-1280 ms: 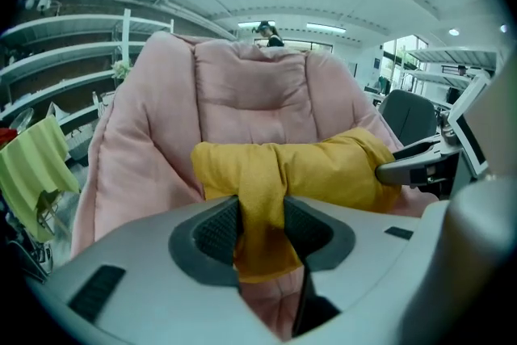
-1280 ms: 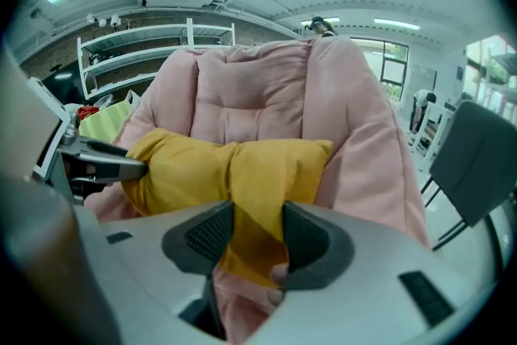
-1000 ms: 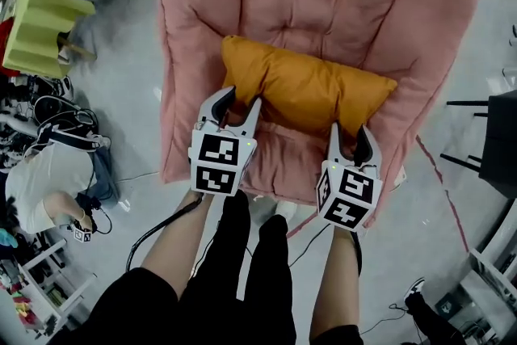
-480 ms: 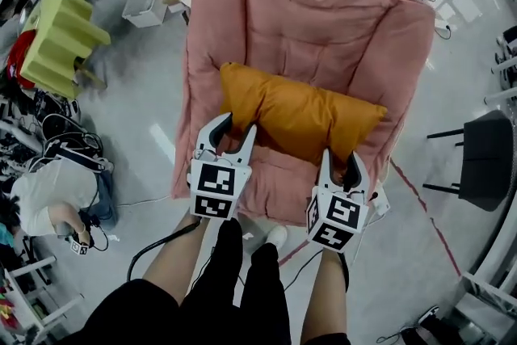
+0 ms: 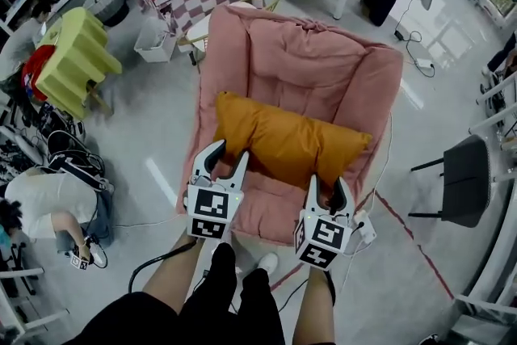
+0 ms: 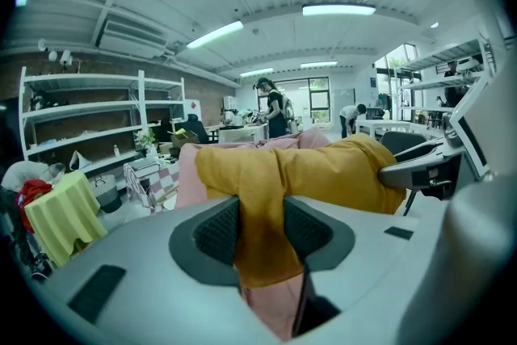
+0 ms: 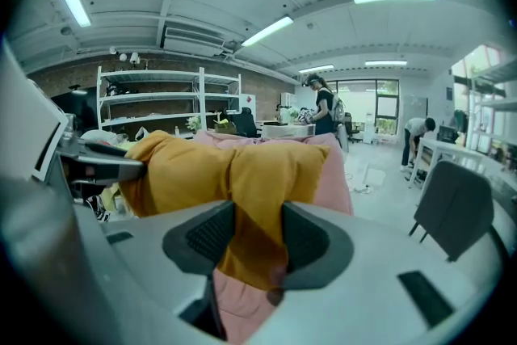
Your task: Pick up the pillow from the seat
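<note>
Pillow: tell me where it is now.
Head view centre: orange pillow across the pink seat, near edge clamped by the left hand-held gripper and right hand-held gripper.

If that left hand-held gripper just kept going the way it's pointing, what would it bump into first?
The orange pillow: the left hand-held gripper pinches its fabric, and its bulk lies straight ahead. Behind, probably the pink chair's back.

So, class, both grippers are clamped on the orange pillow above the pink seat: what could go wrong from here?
1. The left gripper and right gripper each pinch only a thin fold at the pillow's near edge, so the bulk beyond the jaws may pull it free.
2. Pink fabric shows just under that fold in both gripper views; the seat cover may be caught and drag along.
</note>
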A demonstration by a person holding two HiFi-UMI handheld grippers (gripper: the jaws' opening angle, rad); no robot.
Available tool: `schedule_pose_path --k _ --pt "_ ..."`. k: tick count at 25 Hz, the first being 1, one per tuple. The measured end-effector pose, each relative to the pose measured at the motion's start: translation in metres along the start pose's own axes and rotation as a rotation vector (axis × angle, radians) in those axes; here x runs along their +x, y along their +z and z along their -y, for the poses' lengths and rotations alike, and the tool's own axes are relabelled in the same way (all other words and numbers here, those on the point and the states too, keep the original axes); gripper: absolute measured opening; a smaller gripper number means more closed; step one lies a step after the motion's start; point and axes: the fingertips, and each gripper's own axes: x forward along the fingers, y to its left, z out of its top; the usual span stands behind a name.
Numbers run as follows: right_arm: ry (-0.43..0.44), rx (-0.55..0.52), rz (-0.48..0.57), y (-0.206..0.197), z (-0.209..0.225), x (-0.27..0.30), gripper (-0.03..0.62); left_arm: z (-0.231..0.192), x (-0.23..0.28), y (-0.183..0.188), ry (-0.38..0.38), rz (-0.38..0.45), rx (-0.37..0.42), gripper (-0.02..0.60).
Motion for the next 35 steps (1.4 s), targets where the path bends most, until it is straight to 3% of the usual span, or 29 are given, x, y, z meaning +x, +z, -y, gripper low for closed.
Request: schedule_pose_path --k 18,35 --pt "0.011 -0.038 0.160 0.082 -0.029 -0.104 0.199 -0.012 -0.115 0.079 0.059 0.155 0.008 0.170" --pt "0.009 -0.046 0.288 0.141 -0.018 -0.164 0.195 0.001 -0.168 0.144 0.087 0.284 0.021 0.170"
